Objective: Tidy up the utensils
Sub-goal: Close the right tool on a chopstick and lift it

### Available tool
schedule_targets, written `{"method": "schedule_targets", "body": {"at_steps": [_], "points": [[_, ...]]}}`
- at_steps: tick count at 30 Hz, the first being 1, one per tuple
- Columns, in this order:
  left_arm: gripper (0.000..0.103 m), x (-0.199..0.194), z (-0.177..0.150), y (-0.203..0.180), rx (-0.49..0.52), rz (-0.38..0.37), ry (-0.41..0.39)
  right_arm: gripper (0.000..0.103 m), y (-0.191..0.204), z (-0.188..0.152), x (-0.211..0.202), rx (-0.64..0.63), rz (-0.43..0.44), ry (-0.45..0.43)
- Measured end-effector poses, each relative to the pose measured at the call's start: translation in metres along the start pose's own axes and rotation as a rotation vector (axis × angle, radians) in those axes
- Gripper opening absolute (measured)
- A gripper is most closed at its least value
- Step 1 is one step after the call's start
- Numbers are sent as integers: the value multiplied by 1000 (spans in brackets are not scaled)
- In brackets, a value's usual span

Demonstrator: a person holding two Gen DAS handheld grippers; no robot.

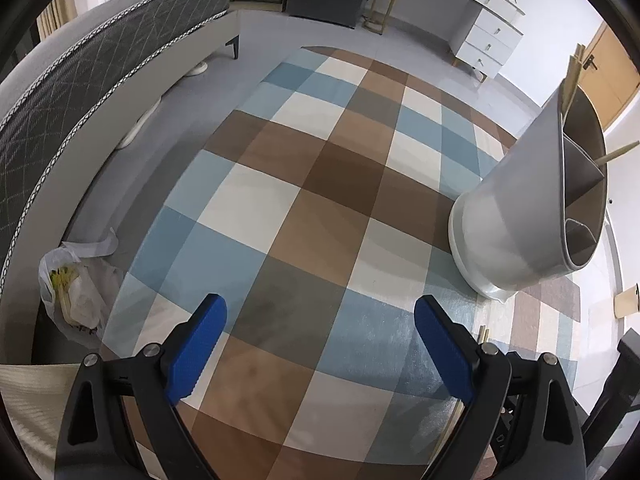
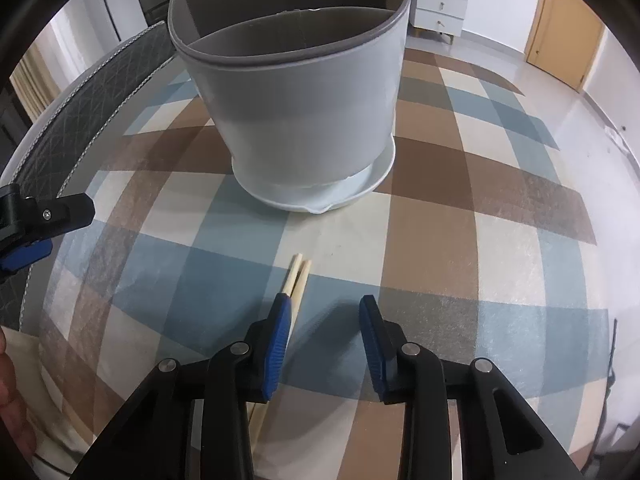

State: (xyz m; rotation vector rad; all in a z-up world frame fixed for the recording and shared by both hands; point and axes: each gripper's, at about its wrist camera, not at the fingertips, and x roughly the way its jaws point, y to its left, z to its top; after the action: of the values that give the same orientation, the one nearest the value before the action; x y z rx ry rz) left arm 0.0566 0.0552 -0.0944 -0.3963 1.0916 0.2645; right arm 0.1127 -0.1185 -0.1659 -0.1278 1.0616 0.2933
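The right gripper [image 2: 322, 320] hovers low over the checked tablecloth [image 2: 460, 240], its blue-padded jaws apart and holding nothing. A pair of wooden chopsticks [image 2: 297, 276] lies flat on the cloth, running under the left finger, tips pointing toward the utensil holder [image 2: 296, 120]. That holder, a pale grey divided caddy on a white drip base, stands upright just beyond the chopsticks; more wooden sticks, probably chopsticks, lean out of its far compartment. The left gripper [image 1: 320, 328] is off to the left of the holder [image 1: 520, 208], jaws wide apart and empty over the cloth. A plastic bag [image 1: 76, 292] sits on the floor beside the bed [image 1: 80, 92]
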Motion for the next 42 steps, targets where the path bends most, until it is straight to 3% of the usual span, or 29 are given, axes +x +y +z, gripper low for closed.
{"method": "schedule_targets", "body": {"at_steps": [11,21,31,42], "points": [[92,-2,4,13,-58,23,-26,33,13,5,2,-54,-45,-42],[92,3,4,10,-53,26,-6,29,-3,10,3,20,11,-33],[92,1,3,8,-48,11,2,29,-11,8,4,41,13,-21],[92,5,4,13,-67,22,14,27,9,10,4,-55,-70,-25]]}}
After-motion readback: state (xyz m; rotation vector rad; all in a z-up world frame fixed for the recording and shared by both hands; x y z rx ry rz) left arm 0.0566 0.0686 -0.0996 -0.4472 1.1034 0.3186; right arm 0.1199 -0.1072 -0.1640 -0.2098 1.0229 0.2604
